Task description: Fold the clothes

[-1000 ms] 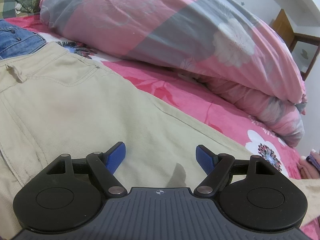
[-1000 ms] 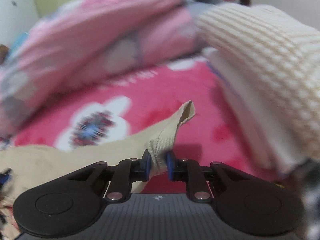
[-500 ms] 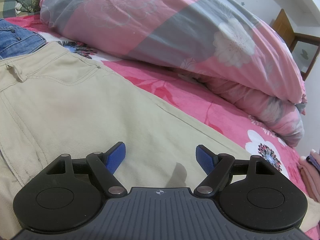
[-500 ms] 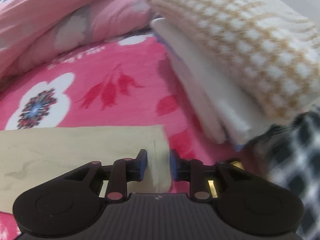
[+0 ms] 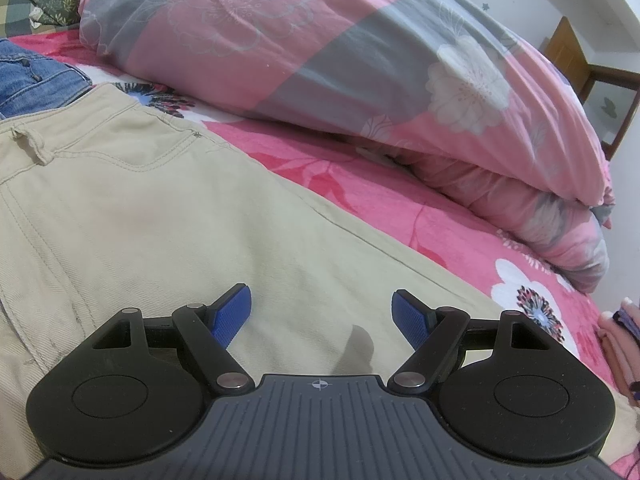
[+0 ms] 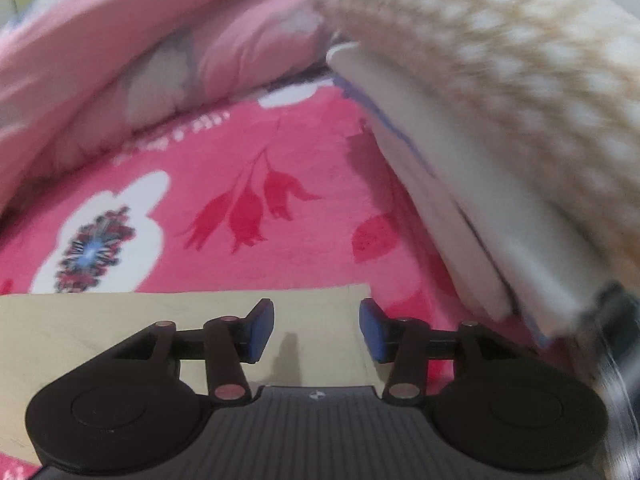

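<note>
Both jaws of the right hand-held gripper (image 6: 317, 330) now stand well apart, empty; half a second ago they pinched the hem of the beige trousers (image 6: 120, 328). Hem end lies flat on the pink floral bed (image 6: 256, 152), its corner at about 1 o'clock of the gripper. Stack of folded knitwear (image 6: 500, 92) sits near, at 2 o'clock. Left hand-held gripper (image 5: 321, 316) unchanged: wide, holding nothing, hovering over the trouser thigh (image 5: 160, 208); waistband at 10 o'clock, blue jeans (image 5: 32, 76) beyond, pink duvet (image 5: 320, 52) at 12. Judgement: leg released and laid straight; trousers lie spread lengthwise, no cross fold visible in either view
</note>
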